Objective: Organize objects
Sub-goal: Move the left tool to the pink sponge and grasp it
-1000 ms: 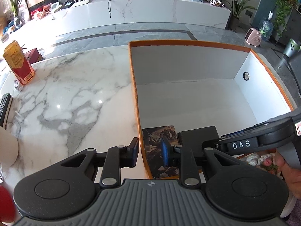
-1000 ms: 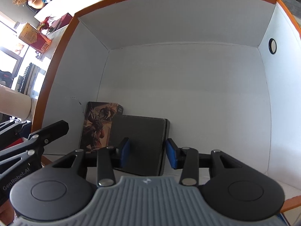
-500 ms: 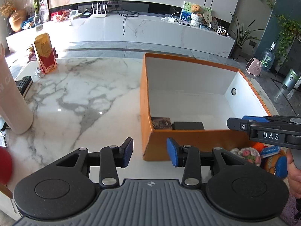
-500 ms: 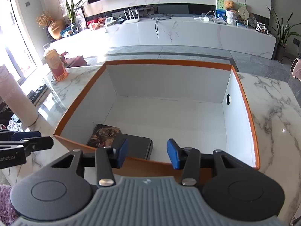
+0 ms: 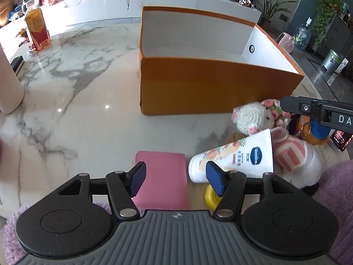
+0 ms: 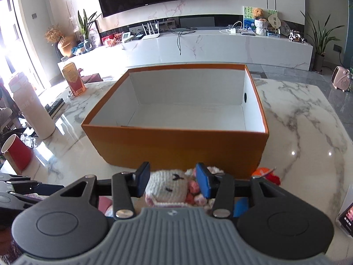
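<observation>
Orange box (image 5: 211,88) sits mid-bench, loose items piled in front of it, both grippers empty.
Left wrist view: box upper centre on the marble bench (image 5: 66,101); pink pad (image 5: 163,176) flat at lower centre, white lotion tube (image 5: 233,156) lying just right of it, crochet bunny (image 5: 251,117) further right near the box's front wall. Left gripper (image 5: 175,177) jaws have just been opening, now wide, over the pink pad, pads not pressing it. Right wrist view: right gripper (image 6: 172,181) part open, the bunny's head (image 6: 167,187) shows between the pads, beyond them; contact can't be told, no grip visible. Red-yellow carton (image 5: 36,29) upper left, white cylinder (image 6: 33,108) and red cup (image 6: 16,152) at left edge.
</observation>
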The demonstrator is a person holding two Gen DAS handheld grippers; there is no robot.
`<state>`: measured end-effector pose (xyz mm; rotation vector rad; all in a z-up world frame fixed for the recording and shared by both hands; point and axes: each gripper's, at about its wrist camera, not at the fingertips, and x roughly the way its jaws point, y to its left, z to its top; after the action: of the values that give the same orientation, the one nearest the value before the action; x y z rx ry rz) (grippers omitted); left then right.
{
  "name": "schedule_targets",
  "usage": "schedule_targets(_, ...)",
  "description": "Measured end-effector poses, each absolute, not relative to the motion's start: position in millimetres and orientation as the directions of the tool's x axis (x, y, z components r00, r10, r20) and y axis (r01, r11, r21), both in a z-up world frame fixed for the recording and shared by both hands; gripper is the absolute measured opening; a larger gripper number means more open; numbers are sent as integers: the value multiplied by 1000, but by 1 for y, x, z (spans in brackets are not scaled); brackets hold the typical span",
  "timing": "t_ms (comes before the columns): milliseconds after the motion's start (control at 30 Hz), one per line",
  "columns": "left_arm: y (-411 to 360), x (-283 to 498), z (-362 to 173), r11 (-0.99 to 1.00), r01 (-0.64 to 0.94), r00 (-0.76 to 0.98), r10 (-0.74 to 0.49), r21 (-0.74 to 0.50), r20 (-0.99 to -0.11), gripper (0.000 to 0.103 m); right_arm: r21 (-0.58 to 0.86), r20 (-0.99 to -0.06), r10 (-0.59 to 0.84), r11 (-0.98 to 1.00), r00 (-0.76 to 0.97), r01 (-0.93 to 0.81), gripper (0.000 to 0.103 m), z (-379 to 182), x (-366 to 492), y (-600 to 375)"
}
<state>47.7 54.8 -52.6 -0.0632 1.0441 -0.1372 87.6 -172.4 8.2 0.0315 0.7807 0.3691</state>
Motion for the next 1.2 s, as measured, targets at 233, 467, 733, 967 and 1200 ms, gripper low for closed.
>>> schedule_targets(233, 45, 31, -63, 988, 121, 463, -141, -95, -875, 80, 203, -721, 349, 932, 599, -299, 48, -16, 62, -186)
schedule_targets(467, 35, 27, -75, 989, 141, 438, -106, -48, -893, 85, 193, -760, 344, 930, 551, -314, 35, -36, 46, -185)
schedule_targets(733, 34, 33, -84, 995, 103, 428, -51, -7, -903, 90, 176, -787, 344, 920, 511, -349, 35, -54, 45, -172)
schedule_targets(967, 30, 44, -89, 996, 71, 415, 16, 50, -910, 90, 174, -786, 355, 912, 505, -370, 36, -56, 43, -165)
schedule_targets(1200, 34, 57, -97, 996, 31, 367, 63, 79, -928, 92, 236, -786, 384, 911, 484, -339, 50, -50, 58, -158)
